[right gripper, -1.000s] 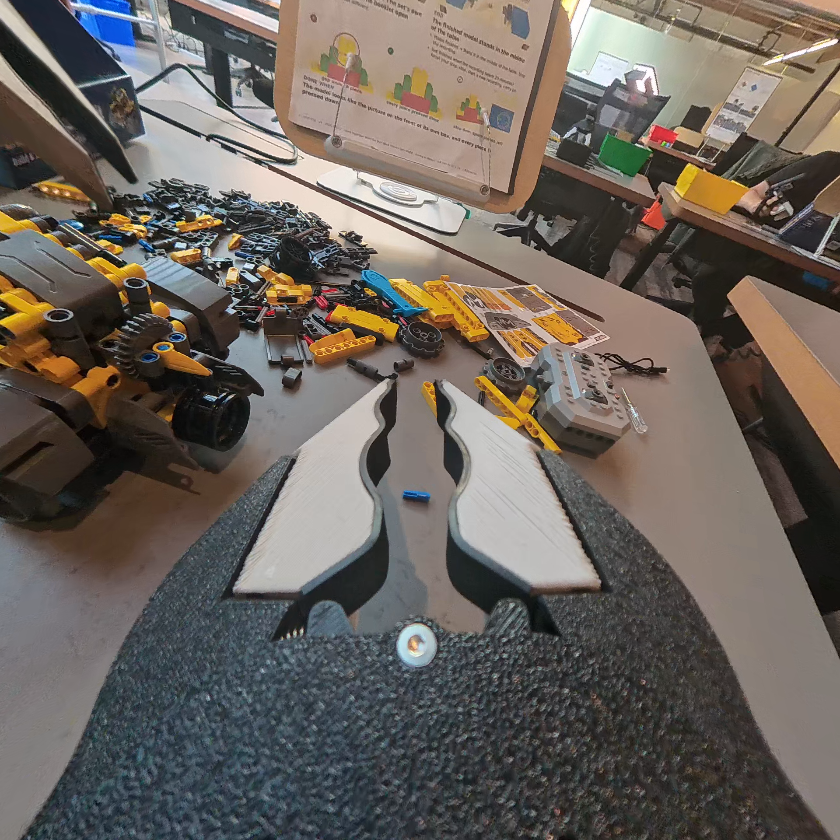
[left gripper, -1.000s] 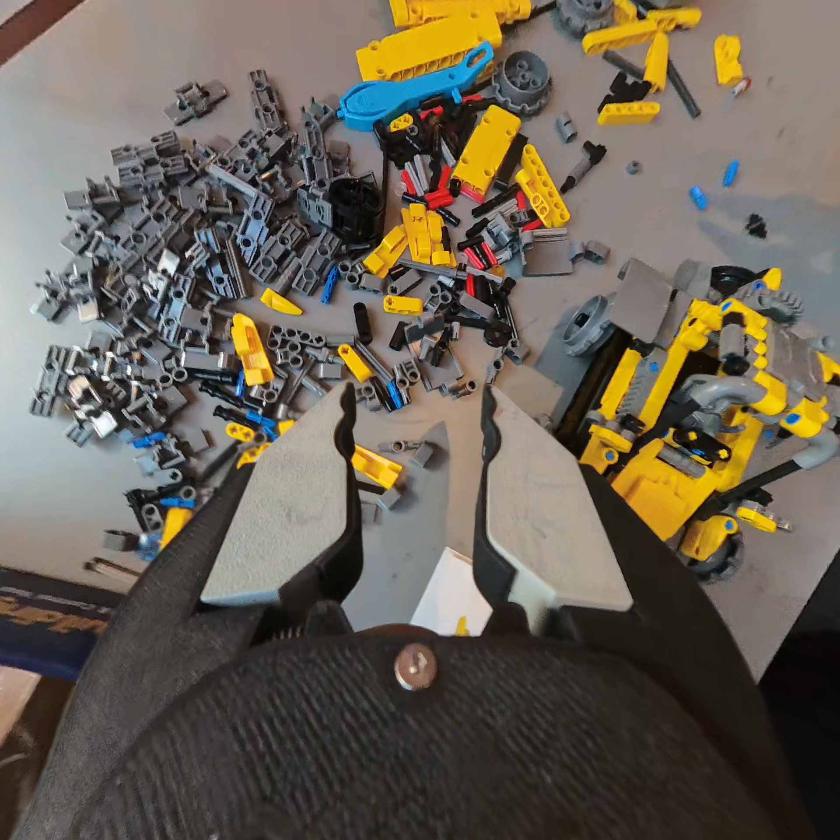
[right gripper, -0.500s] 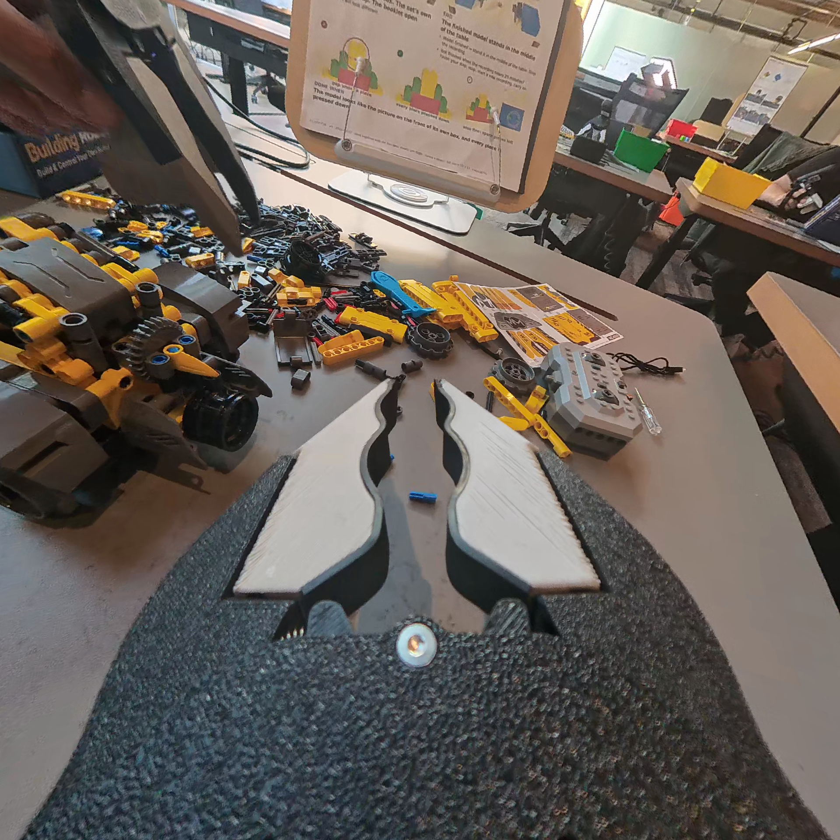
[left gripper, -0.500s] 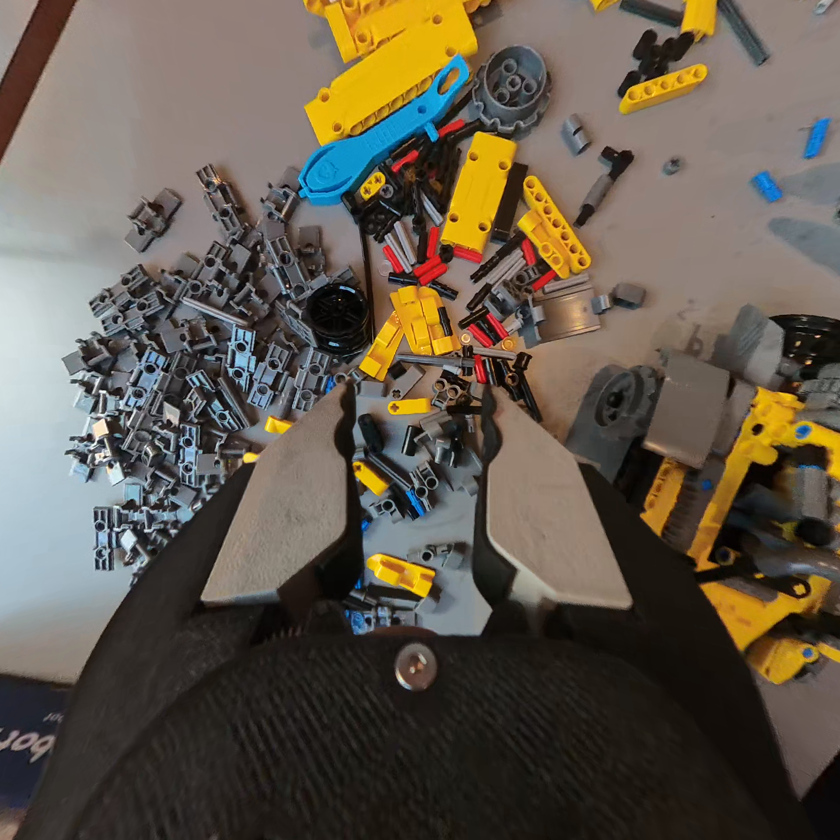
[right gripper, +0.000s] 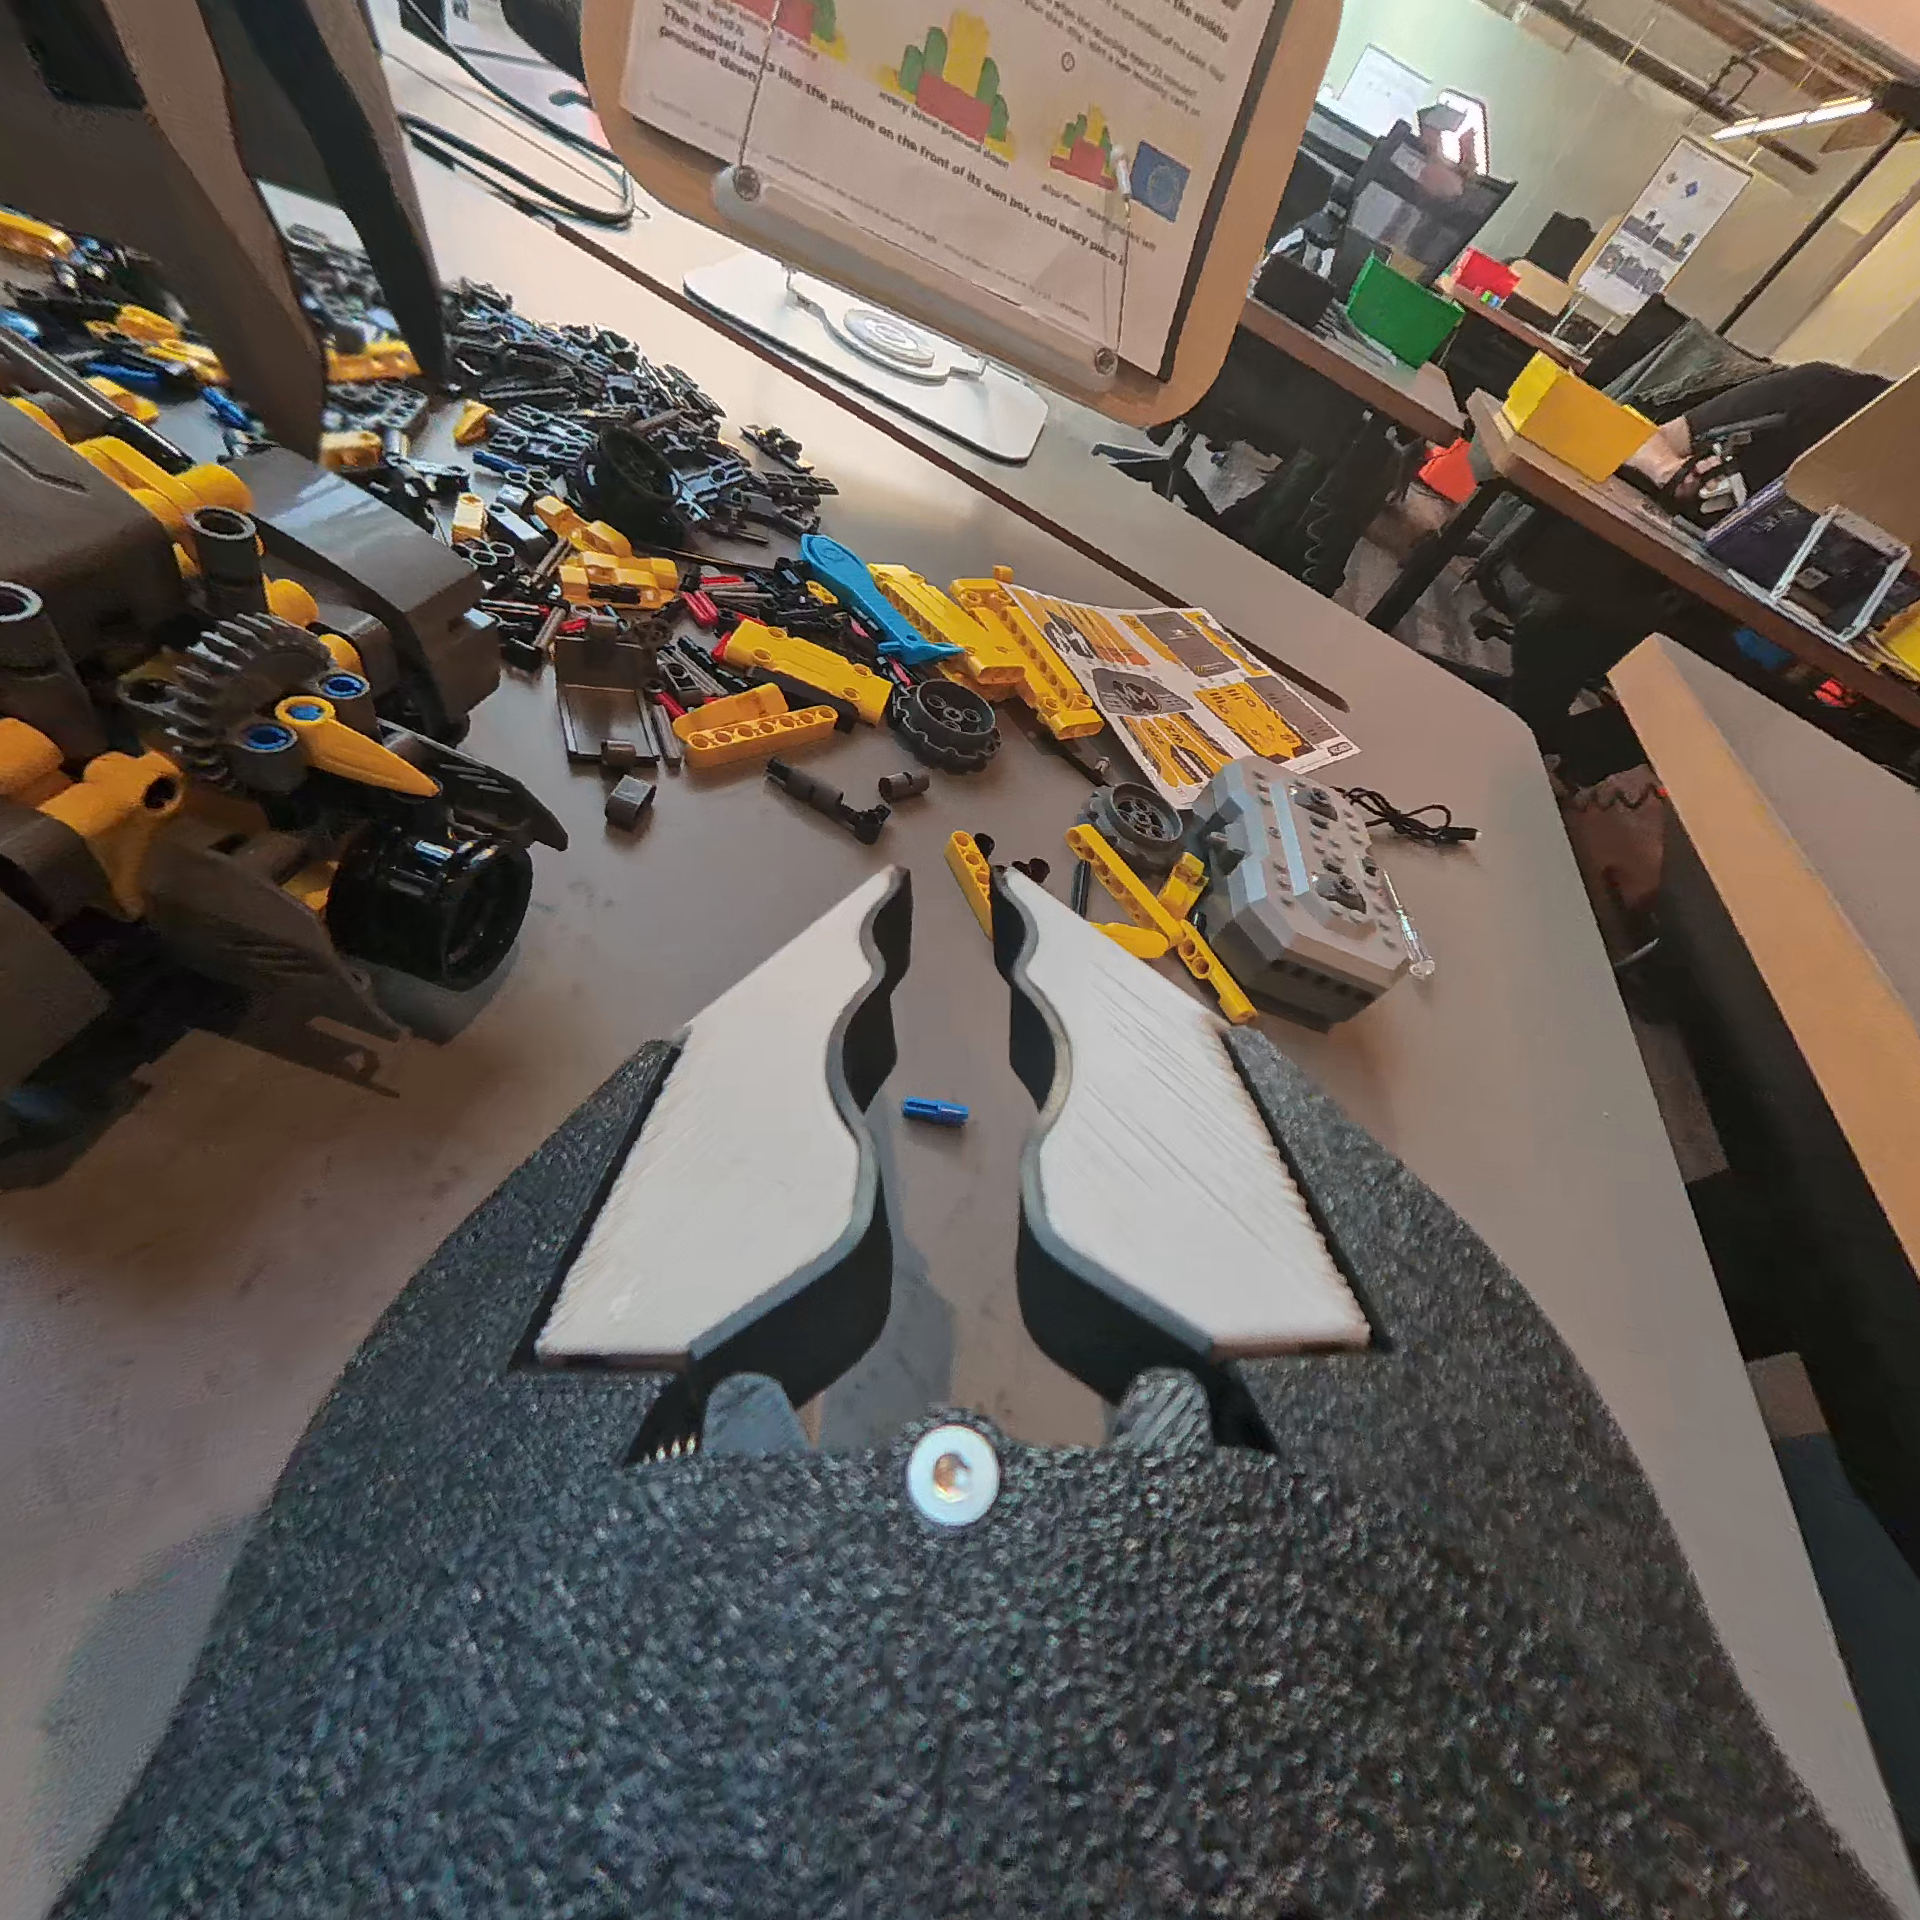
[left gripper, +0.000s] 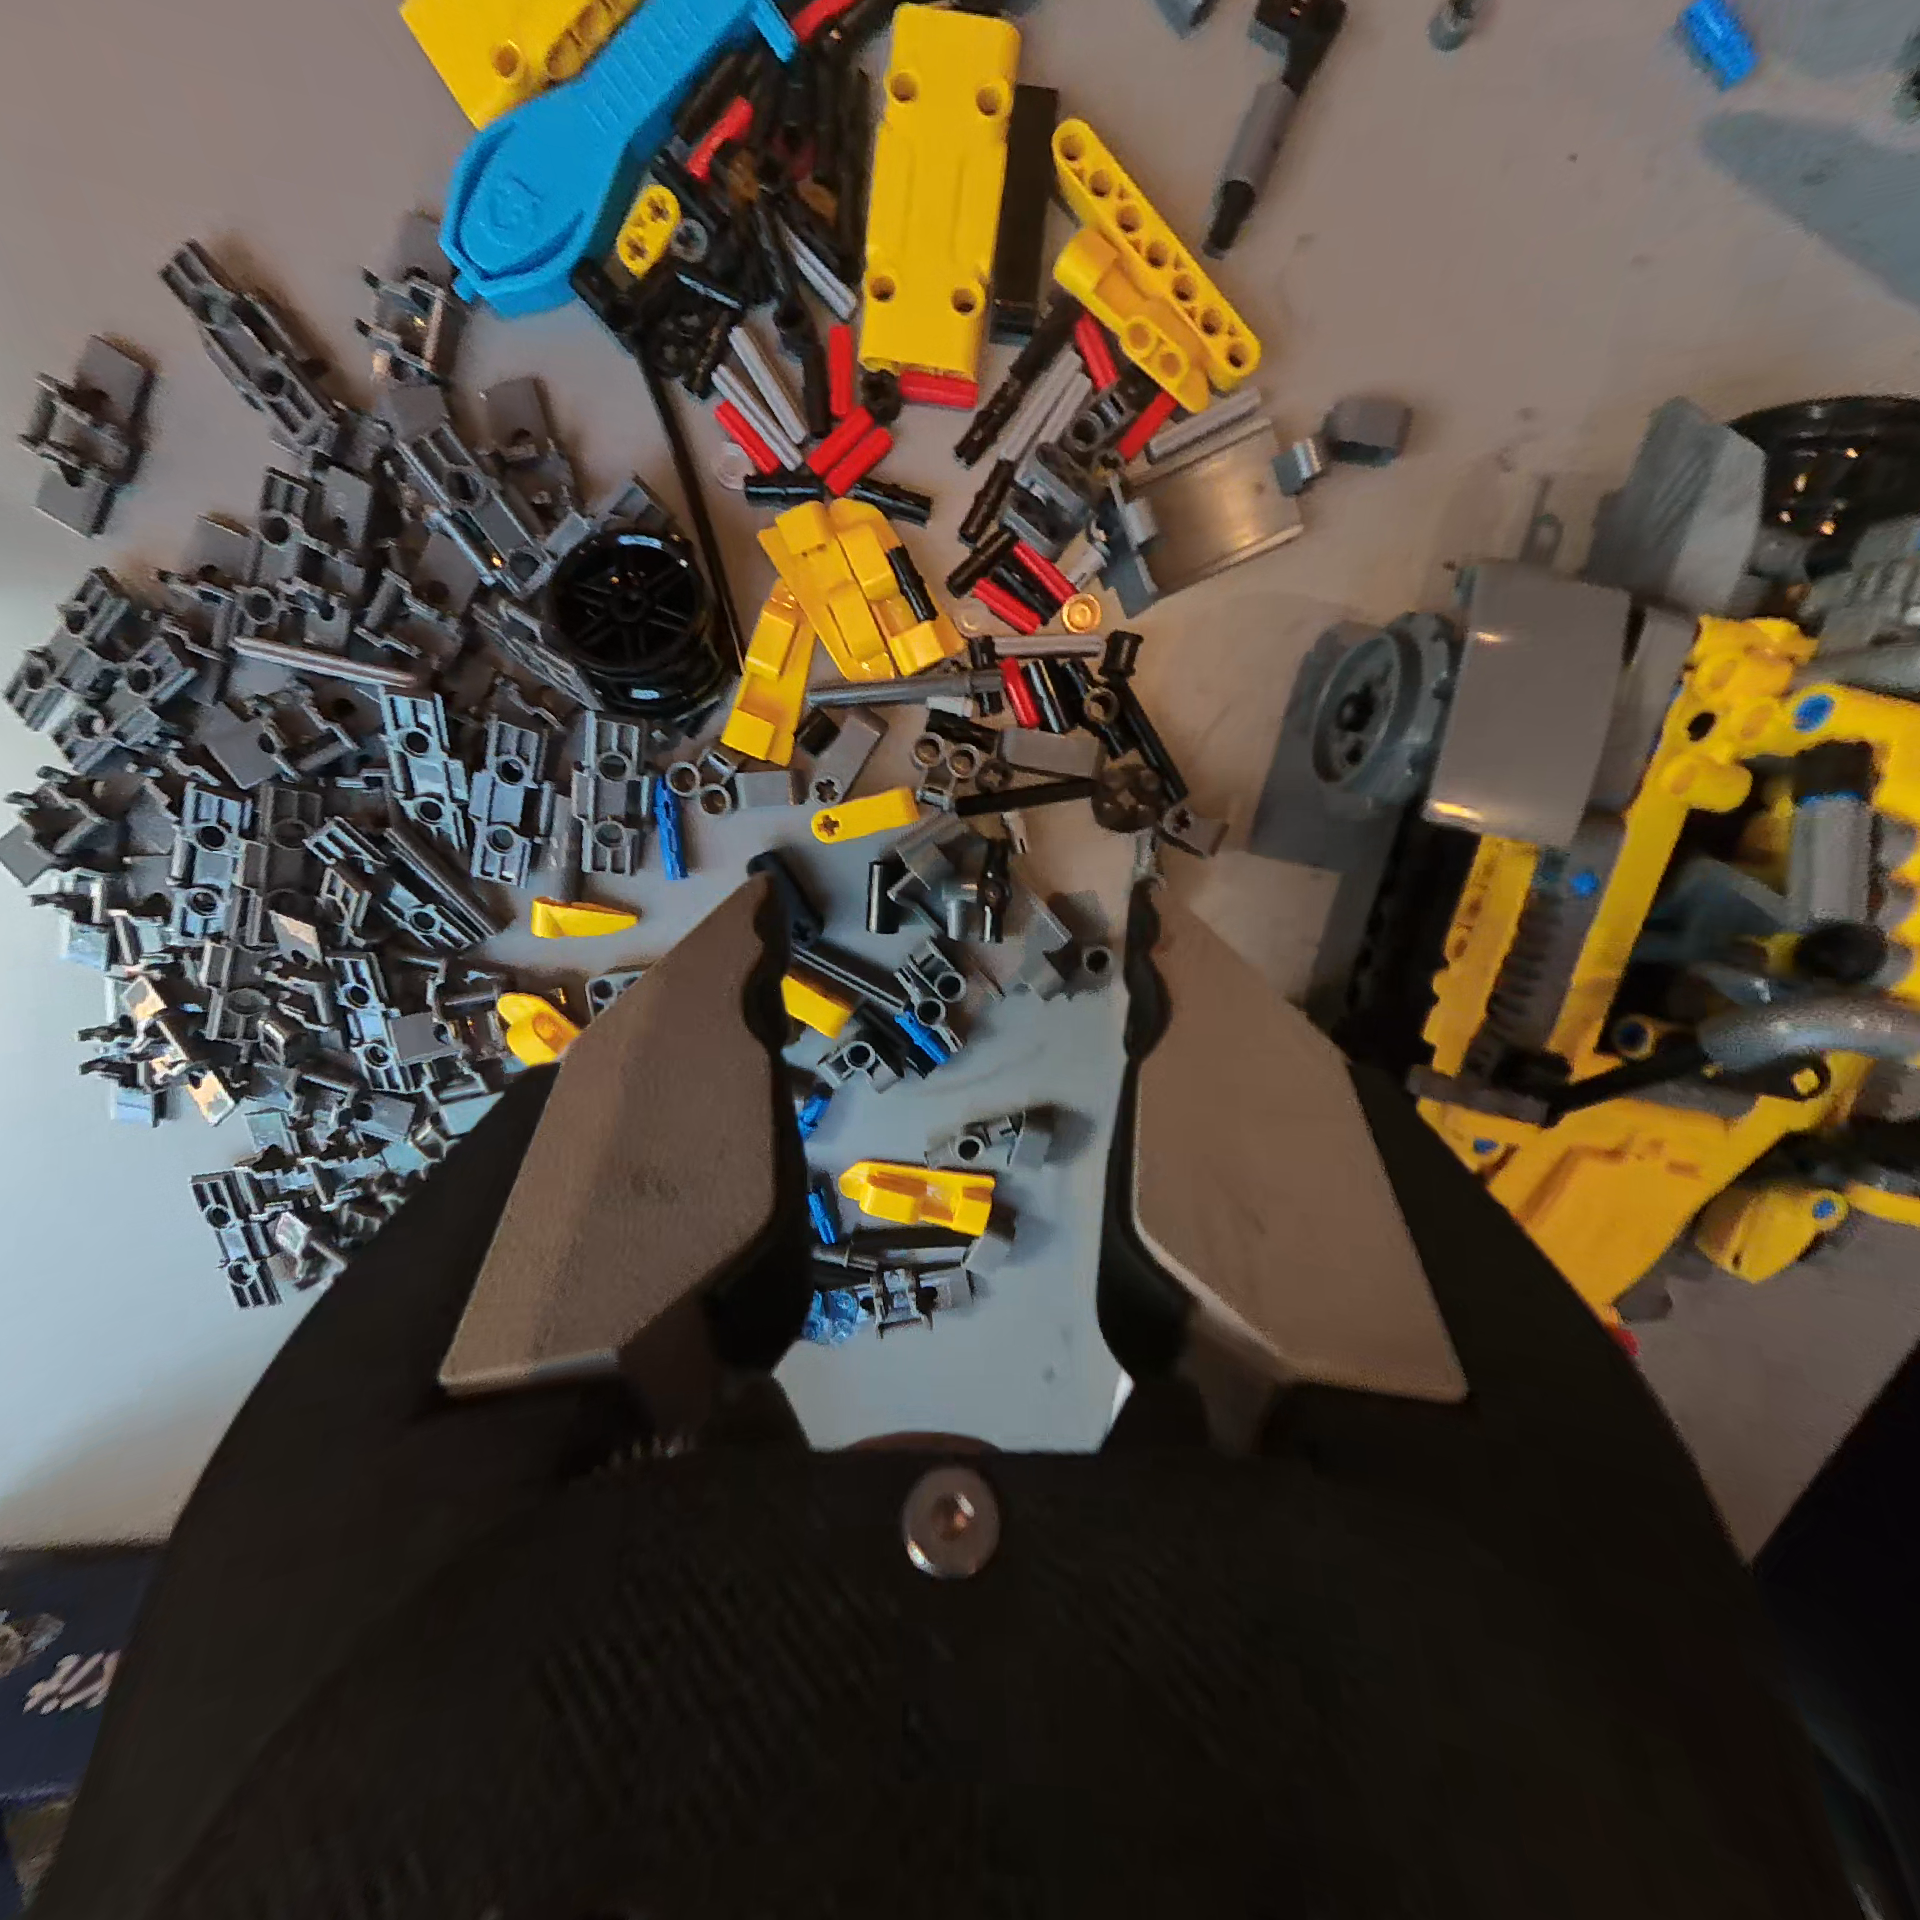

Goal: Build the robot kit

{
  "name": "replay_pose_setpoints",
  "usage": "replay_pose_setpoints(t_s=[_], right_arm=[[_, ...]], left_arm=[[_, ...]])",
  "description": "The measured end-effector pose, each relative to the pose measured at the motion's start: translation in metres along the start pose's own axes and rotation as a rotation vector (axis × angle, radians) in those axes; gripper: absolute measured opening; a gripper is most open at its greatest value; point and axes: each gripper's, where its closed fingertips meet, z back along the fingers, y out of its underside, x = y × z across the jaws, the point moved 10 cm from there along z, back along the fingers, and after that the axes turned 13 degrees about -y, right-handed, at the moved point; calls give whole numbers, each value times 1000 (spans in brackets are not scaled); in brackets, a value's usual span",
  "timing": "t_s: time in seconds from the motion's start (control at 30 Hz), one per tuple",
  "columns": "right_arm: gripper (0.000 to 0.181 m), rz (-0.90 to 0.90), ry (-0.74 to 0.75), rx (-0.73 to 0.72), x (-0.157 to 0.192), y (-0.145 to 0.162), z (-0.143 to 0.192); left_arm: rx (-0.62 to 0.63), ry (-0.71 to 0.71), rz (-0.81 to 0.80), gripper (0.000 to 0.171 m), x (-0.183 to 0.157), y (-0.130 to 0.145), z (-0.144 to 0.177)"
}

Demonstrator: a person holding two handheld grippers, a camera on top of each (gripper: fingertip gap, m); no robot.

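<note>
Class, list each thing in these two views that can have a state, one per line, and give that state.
Left tongs: open, empty, over loose grey and black plastic pieces.
Right tongs: slightly open, empty, above the grey table.
Small blue plastic pin: lying flat, untouched.
Yellow and grey brick vehicle: partly built.
Printed instruction leaflet: lying open, flat.

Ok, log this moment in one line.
left gripper: open, above loose plastic building pieces | right gripper: open, empty, over small blue pin | grey table

Warm indoor light (dim shadows), wide-angle edge distortion, slight blur.
</note>
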Motion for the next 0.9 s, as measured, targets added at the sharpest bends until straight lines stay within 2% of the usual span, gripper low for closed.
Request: replay_pose_setpoints(t_s=[0.17, 0.43, 0.7, 0.83, 0.9], right_arm=[[8, -31, 15, -24, -4, 0, 3], [10, -110, 58, -64, -14, 2, 10], [10, -78, 75, -13, -11, 2, 5], [10, -59, 81, 5, -9, 2, 3], [10, -55, 85, 4, -8, 2, 3]], left_arm=[[4, 67, -21, 59, 2, 8, 2], [-12, 71, -51, 61, -9, -3, 0], [-31, 96, -55, 60, -9, -5, -1], [-82, 99, -34, 50, -1, -5, -3], [-108, 99, -8, 39, 6, -4, -5]])
